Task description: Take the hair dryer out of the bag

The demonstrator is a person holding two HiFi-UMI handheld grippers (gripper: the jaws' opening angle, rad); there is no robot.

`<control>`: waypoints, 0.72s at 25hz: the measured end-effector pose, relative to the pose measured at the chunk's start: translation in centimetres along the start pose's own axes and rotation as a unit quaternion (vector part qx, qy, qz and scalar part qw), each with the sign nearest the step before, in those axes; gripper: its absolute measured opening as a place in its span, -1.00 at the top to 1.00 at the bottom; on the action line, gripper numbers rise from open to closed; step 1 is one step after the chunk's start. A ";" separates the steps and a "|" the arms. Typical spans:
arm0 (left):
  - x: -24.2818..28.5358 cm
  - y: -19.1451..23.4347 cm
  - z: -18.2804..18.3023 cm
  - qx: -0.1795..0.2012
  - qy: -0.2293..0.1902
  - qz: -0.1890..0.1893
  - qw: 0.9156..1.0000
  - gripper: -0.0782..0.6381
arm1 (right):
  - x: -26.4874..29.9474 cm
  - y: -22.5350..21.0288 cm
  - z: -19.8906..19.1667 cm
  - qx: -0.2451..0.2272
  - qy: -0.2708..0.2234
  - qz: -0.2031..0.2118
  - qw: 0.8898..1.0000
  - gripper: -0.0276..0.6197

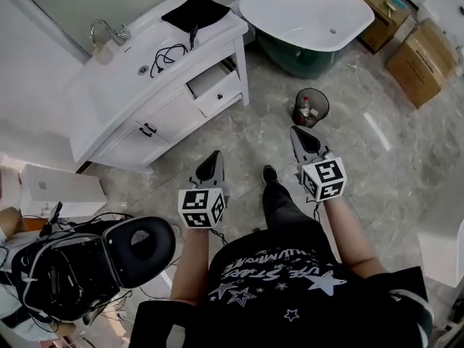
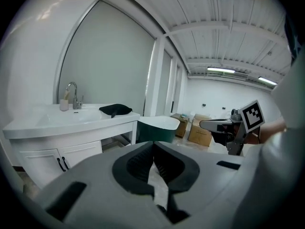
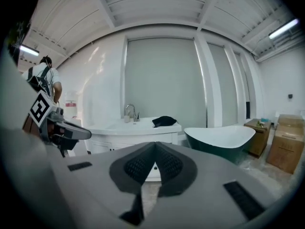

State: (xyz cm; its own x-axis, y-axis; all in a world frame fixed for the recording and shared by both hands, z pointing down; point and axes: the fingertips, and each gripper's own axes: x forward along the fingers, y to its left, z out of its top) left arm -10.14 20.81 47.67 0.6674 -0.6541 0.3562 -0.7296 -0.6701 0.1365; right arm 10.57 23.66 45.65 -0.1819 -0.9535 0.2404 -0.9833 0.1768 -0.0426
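A black bag [image 1: 194, 11] lies on the right end of the white vanity [image 1: 109, 100]; it also shows as the bag [image 2: 115, 109] and the bag [image 3: 164, 121] in the two gripper views. A black cord [image 1: 167, 55] runs from it into the basin. No hair dryer shows outside the bag. My left gripper [image 1: 215, 155] and right gripper [image 1: 296, 131] hang over the floor, well short of the vanity. Both are shut with nothing between the jaws, as seen at the left gripper [image 2: 153, 144] and the right gripper [image 3: 155, 146].
A faucet [image 1: 109, 31] stands at the vanity's far left, and one drawer [image 1: 216, 89] is pulled out. A white and green bathtub [image 1: 308, 17] stands to the right, with a mesh bin [image 1: 312, 107] on the floor before it. Cardboard boxes [image 1: 420, 60] sit far right. Dark gear with cables [image 1: 72, 267] fills the lower left.
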 end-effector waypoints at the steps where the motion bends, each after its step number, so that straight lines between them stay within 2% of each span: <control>1: 1.0 0.7 0.7 -0.002 0.000 0.006 1.000 0.75 | 1.5 -0.9 0.4 0.002 0.000 0.004 1.000 0.90; 8: 7.9 5.6 5.7 -0.022 -0.007 0.053 0.998 0.75 | 11.5 -5.4 3.5 -0.011 0.005 0.043 0.999 0.90; 14: 13.2 8.1 7.8 -0.029 -0.002 0.075 0.997 0.75 | 18.5 -8.7 5.0 -0.016 0.012 0.068 0.998 0.89; 16: 14.8 8.8 8.6 -0.029 -0.003 0.081 0.996 0.68 | 20.5 -9.6 5.3 -0.015 0.017 0.079 0.997 0.74; 18: 16.3 9.6 9.5 -0.028 -0.007 0.090 0.995 0.68 | 22.4 -10.4 5.7 -0.017 0.021 0.091 0.996 0.73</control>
State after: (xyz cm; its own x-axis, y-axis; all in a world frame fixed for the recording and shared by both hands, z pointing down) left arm -4.85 0.42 45.96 0.5262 -0.7670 0.3671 -0.8448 -0.5206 0.1232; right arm 16.73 -0.93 46.00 -0.3554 -0.8942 0.2724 -0.9336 0.3539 -0.0563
